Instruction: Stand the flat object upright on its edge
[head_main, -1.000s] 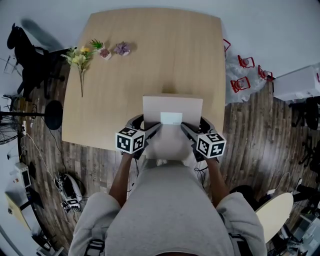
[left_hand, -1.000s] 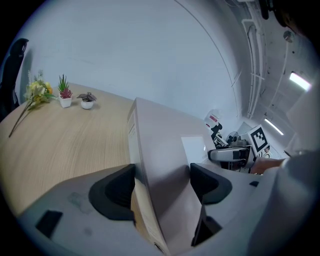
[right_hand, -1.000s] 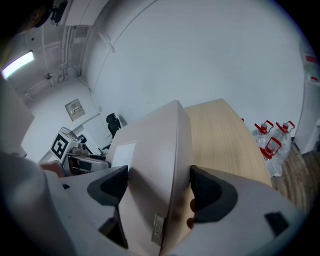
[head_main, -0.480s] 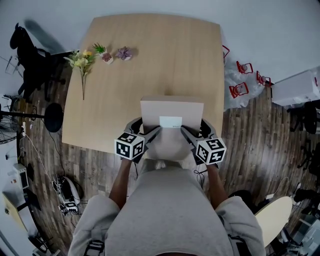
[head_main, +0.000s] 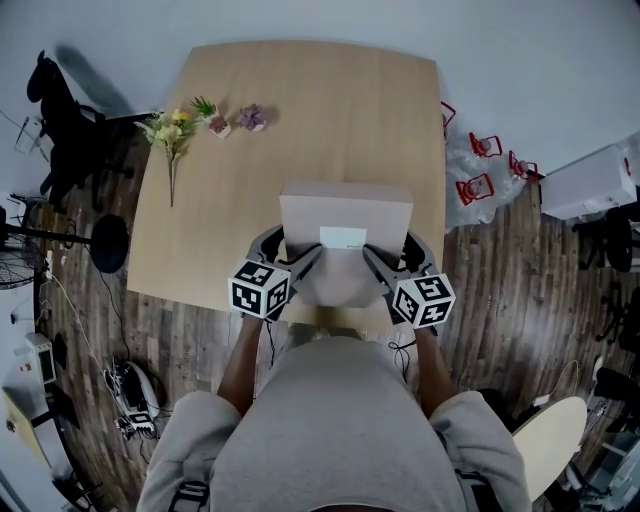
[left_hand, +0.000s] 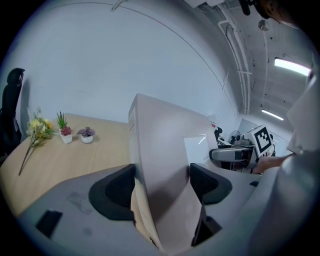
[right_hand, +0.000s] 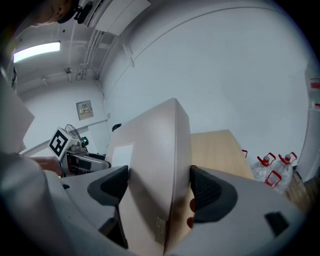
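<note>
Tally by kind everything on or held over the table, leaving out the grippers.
Cardboard box: 1
Bunch of flowers: 1
Small potted plants: 2
Total: 4

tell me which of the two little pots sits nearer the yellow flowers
The pot with green spikes and a red plant, right beside the yellow flowers; the purple-leaved pot stands on its far side.

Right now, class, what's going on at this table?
A person grips a flat cardboard box, the left gripper shut on its left side and the right gripper on its right, at the near edge of the table. The box is tipped up. A flower sprig and two small pots sit far left.
</note>
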